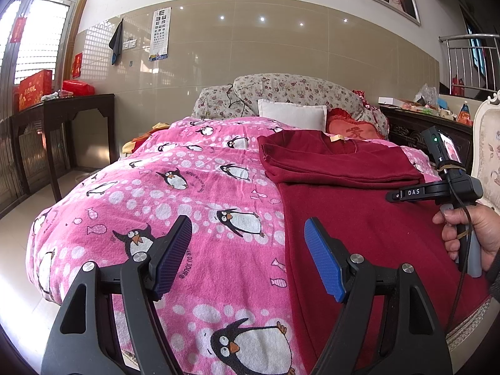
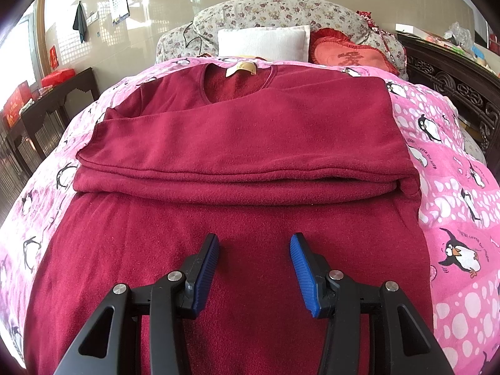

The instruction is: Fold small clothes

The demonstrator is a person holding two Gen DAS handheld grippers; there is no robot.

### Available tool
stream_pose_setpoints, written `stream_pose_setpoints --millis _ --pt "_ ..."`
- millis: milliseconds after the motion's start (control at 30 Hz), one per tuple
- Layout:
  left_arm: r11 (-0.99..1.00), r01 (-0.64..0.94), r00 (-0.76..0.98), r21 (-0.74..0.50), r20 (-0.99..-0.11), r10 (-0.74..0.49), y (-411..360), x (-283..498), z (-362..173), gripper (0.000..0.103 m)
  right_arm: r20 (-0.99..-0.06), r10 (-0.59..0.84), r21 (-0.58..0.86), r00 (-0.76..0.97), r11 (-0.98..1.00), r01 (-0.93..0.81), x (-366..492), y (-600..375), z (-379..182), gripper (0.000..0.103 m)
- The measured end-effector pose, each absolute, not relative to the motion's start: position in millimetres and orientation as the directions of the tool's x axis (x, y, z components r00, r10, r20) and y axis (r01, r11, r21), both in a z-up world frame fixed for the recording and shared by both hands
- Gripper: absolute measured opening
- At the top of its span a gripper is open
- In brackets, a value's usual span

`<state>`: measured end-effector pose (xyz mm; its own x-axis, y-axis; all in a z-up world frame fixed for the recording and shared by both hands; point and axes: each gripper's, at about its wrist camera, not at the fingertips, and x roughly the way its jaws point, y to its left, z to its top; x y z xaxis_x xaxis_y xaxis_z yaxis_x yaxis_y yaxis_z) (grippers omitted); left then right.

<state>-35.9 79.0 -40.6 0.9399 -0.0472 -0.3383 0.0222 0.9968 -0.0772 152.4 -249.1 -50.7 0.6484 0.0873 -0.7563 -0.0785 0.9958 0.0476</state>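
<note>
A dark red fleece top [image 2: 243, 131] lies on a pink penguin blanket [image 1: 200, 187], collar and tan label at the far end, sleeves folded across the chest. Its lower body [image 2: 218, 250] spreads flat toward me. My right gripper [image 2: 254, 243] is open and empty, just above the lower body at its middle. My left gripper [image 1: 248, 228] is open and empty over the blanket, its right finger at the top's left edge [image 1: 343, 218]. In the left wrist view the right gripper [image 1: 406, 194] is seen side-on over the top's right part, held by a hand.
A white pillow [image 2: 262, 42], a red heart cushion [image 2: 350, 54] and a floral quilt [image 2: 275, 9] lie at the bed's head. A dark side table [image 1: 62, 109] stands at the left, a carved dark cabinet [image 2: 453, 90] at the right. A pale chair [image 1: 487, 143] is far right.
</note>
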Motion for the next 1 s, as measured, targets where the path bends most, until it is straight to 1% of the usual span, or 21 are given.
stream_pose_setpoints --millis 1000 --pt "0.997 0.022 0.938 -0.080 -0.342 -0.048 79.7 -35.3 -43.3 0.075 -0.754 0.087 0.048 0.651 0.996 -0.078 152.5 -249.9 -50.0 0.046"
